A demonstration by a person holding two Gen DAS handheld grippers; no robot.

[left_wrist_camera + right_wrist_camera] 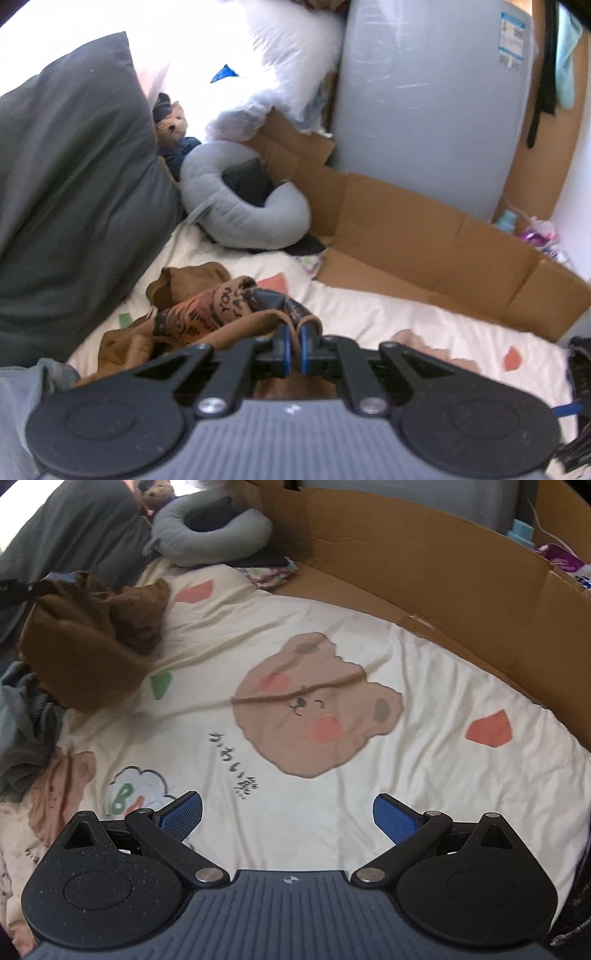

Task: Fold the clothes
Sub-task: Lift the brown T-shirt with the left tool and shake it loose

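The left gripper (pixel 294 334) is pinching a fold of the brown shirt (pixel 207 314), which is bunching just ahead of its tips and hanging below them. The right gripper (pixel 288 814) is hovering wide and empty above the bedsheet (pixel 424 782), the shirt lying well to its left.

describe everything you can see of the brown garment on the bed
The brown garment is soft, thin-looking cloth, crumpled rather than folded. One part carries a printed panel in orange and black with lettering that includes "YOU". The left gripper has its jaws shut on a fold of it, lifting that part in a bunch while the rest trails onto the cream bear-print bed cover. It sits near the dark grey pillow.
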